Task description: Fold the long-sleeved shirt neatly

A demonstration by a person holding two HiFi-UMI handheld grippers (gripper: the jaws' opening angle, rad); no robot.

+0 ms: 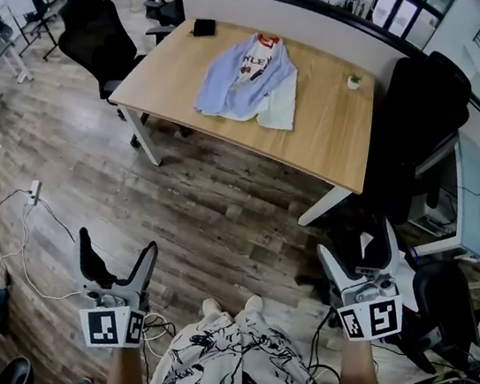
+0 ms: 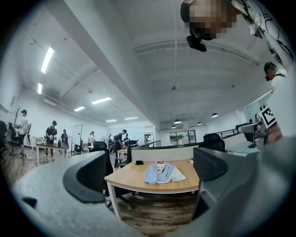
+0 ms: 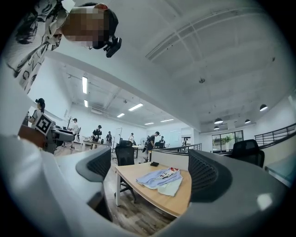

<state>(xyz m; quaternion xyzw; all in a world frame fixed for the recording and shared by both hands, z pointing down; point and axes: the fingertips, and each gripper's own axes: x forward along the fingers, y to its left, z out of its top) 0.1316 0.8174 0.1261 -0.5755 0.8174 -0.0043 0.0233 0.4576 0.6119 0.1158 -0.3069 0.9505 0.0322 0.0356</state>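
The left hand-held gripper (image 1: 116, 253) and the right hand-held gripper (image 1: 355, 244) both have their jaws spread wide, with nothing between them. The shirt (image 1: 248, 76) lies well ahead of both, across a stretch of wooden floor (image 1: 221, 202), on the desk (image 1: 329, 133). It is bunched, light blue with a paler part on the side nearer the right hand-held gripper. In each gripper view it shows far off between the jaws.
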